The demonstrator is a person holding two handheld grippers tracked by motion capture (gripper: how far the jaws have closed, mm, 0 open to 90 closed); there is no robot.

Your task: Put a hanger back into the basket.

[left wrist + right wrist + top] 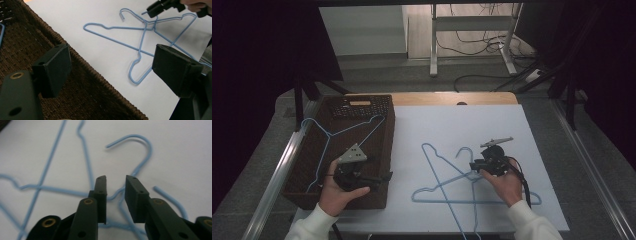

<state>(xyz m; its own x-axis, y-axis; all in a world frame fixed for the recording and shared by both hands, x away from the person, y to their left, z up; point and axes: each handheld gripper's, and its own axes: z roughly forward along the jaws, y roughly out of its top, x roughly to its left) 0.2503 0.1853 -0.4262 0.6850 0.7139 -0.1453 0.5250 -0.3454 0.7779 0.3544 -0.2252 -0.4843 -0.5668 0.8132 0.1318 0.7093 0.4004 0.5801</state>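
Two blue wire hangers lie crossed on the white table top: one (452, 201) with its hook (147, 147) at the middle, the other (439, 176) slanting toward the front edge. A third blue hanger (329, 134) rests in the brown wicker basket (307, 190) at the left. My right gripper (473, 165) hovers at the first hanger's neck, its jaws (116, 180) a little apart with the wire under the gap and no pad pressing on it. My left gripper (384, 177) is over the basket's near right corner, jaws (110, 57) wide open with nothing between them.
A dark flat keyed device (357, 106) lies at the basket's far end. The white sheet (492, 125) covers a wooden table with metal rails along both sides. Beyond the table stand a desk frame (472, 30) and loose floor cables.
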